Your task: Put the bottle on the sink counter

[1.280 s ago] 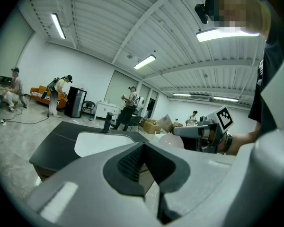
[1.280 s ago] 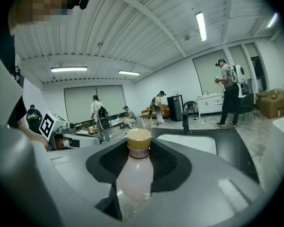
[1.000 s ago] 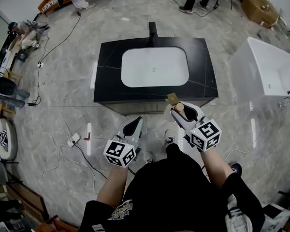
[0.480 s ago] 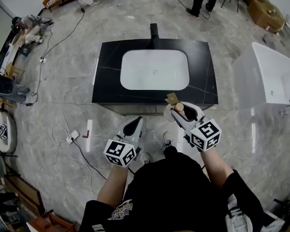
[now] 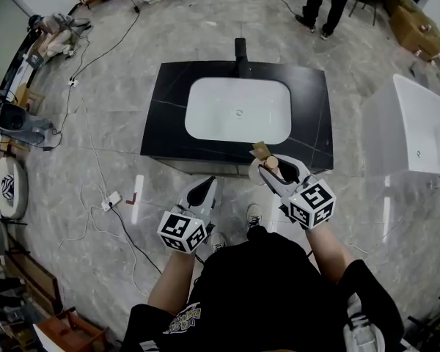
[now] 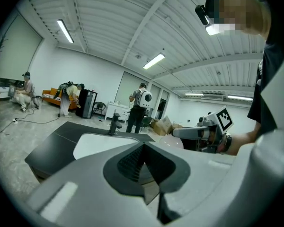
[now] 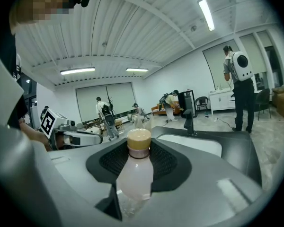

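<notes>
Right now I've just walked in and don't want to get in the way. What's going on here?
A person stands in front of a black sink counter with a gripper in each hand. The right gripper is shut on a tan-capped bottle, held upright in the air near the counter's front right edge and not yet set down. The left gripper is shut with nothing in it, held beside the other. Nothing shows on the counter around the white basin.

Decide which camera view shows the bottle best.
The right gripper view: the bottle fills the centre, gripped in the right claw, cap and pale body clear. The head view shows only its cap end; the left gripper view, at most a pale blur.
</notes>
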Demonstrator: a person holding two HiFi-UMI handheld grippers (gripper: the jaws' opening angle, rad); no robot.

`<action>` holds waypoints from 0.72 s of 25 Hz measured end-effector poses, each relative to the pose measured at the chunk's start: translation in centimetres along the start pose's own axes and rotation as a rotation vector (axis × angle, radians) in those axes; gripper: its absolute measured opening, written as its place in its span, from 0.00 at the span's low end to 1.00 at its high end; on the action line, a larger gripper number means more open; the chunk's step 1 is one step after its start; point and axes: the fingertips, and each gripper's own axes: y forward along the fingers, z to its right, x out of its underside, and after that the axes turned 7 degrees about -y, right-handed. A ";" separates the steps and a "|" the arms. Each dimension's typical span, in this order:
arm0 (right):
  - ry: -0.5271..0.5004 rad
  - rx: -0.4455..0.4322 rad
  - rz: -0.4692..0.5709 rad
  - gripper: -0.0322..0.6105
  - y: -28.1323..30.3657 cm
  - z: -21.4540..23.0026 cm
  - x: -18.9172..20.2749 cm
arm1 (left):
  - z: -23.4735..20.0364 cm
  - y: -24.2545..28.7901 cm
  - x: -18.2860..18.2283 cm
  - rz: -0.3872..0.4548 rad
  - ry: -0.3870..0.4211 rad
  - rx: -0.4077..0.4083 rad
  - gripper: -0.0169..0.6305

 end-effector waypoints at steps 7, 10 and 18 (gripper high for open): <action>-0.007 -0.054 0.000 0.31 0.9 1.7 -0.2 | -0.2 1.5 -0.3 0.009 -0.006 -0.047 0.03; -0.010 -0.072 0.000 0.31 1.0 2.7 -0.3 | 0.0 2.5 -0.5 0.013 -0.009 -0.063 0.03; -0.003 -0.088 -0.006 0.31 1.7 4.2 0.2 | -0.3 3.7 -0.5 0.012 -0.013 -0.083 0.03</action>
